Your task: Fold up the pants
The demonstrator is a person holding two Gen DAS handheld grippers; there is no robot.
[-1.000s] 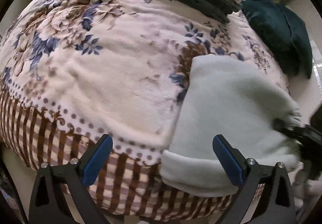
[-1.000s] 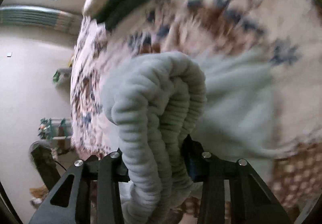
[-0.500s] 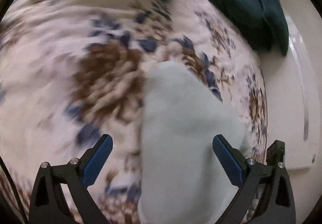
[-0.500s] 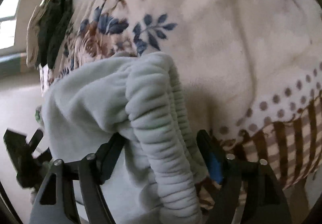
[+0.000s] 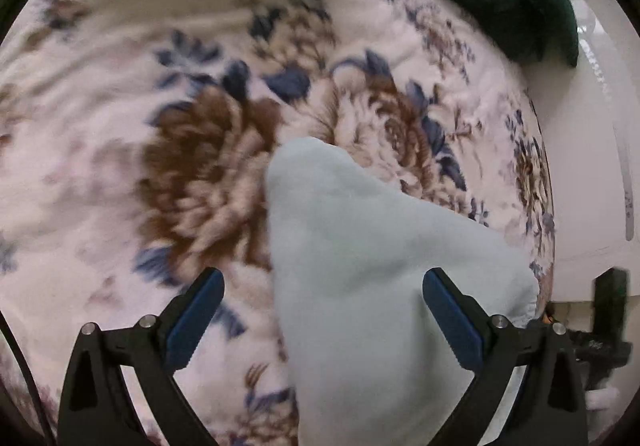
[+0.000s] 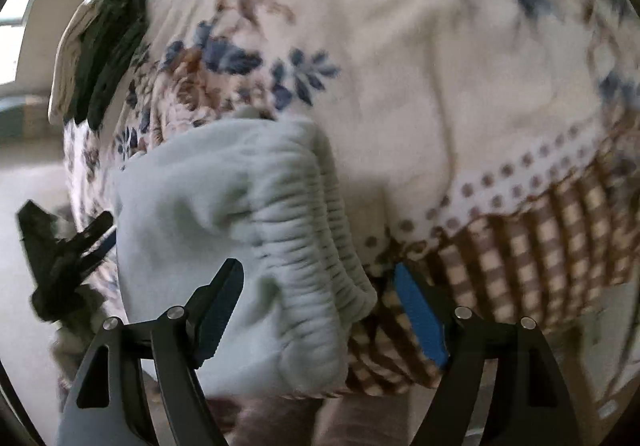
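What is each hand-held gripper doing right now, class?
Left hand-held gripper: open, holding nothing; the pale blue pants lie between its fingers.
Right hand-held gripper: open around the pants' bunched waistband, not clamped.

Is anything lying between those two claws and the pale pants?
Nothing visible. The pants sit directly between the open fingers of the left gripper, and the right gripper straddles their waistband.

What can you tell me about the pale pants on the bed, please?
The pale pants are mint-green fleece, folded into a thick bundle with the ribbed elastic waistband stacked in layers. They lie on the floral blanket near its checked border. Both grippers are open with fingers on either side of the bundle, none visibly clamping it.
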